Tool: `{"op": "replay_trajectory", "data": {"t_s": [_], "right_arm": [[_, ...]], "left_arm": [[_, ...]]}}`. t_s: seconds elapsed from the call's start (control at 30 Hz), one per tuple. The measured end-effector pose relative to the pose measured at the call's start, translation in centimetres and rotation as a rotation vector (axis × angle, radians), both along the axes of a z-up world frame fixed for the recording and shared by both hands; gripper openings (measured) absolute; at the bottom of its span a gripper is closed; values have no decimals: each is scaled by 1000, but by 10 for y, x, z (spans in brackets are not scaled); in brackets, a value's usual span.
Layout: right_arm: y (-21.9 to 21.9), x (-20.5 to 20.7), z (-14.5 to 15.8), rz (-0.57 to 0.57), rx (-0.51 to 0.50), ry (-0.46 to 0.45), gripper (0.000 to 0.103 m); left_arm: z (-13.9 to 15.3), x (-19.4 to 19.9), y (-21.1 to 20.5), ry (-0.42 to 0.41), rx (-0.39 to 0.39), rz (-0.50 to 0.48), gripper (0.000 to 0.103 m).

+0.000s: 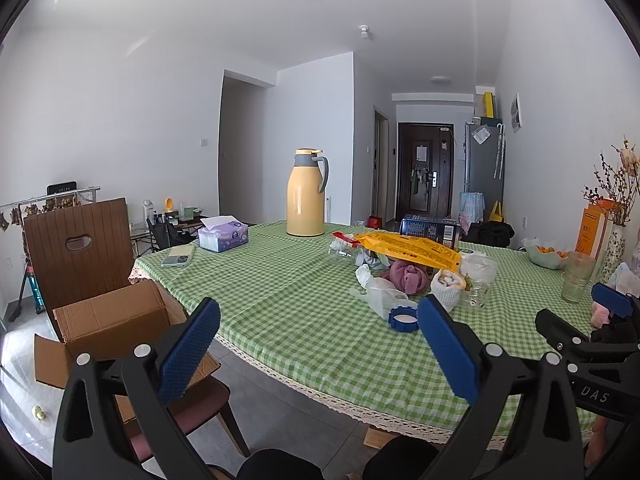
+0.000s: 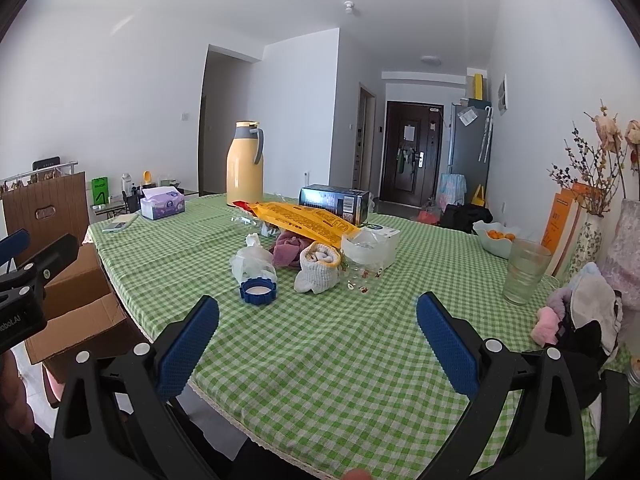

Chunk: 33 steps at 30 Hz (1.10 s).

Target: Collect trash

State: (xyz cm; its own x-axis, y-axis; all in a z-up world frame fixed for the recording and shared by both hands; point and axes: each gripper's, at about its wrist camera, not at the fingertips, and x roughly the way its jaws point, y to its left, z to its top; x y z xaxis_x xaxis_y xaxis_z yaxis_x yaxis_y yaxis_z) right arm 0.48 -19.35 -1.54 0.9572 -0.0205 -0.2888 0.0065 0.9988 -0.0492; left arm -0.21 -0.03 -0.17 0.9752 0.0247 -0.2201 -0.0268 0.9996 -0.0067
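left wrist: table (image 1: 280,300) near edge | right wrist: further right, shared clutter

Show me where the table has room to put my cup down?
Bare cloth lies between the tissue box, the thermos and the trash pile, and along the near edge of the table in front of the blue lid. The middle is crowded: yellow bag, sock, plastic wrappers. The right end is full with glasses, vases and clothes.
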Motion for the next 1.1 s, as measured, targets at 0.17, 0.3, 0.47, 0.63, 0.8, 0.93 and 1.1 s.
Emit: {"op": "replay_trajectory", "data": {"t_s": [0.17, 0.3, 0.47, 0.63, 0.8, 0.93, 1.1], "right_arm": [[-2, -1, 1, 1, 7, -4, 95], [-4, -1, 1, -2, 15, -6, 95], [-4, 0, 0, -3, 15, 2, 95], [-4, -1, 0, -7, 15, -5, 95], [-4, -2, 0, -8, 14, -8, 95], [-4, -3, 0, -10, 19, -9, 95], [-4, -4, 0, -11, 19, -14, 95]], "left_arm": [[0, 1, 0, 0, 1, -4, 96], [0, 1, 0, 0, -4, -2, 96], [0, 3, -1, 3, -2, -3, 96], [1, -1, -1, 0, -2, -3, 96], [1, -1, -1, 0, -2, -4, 96], [1, -1, -1, -1, -1, -3, 96], [1, -1, -1, -2, -1, -3, 96]]}}
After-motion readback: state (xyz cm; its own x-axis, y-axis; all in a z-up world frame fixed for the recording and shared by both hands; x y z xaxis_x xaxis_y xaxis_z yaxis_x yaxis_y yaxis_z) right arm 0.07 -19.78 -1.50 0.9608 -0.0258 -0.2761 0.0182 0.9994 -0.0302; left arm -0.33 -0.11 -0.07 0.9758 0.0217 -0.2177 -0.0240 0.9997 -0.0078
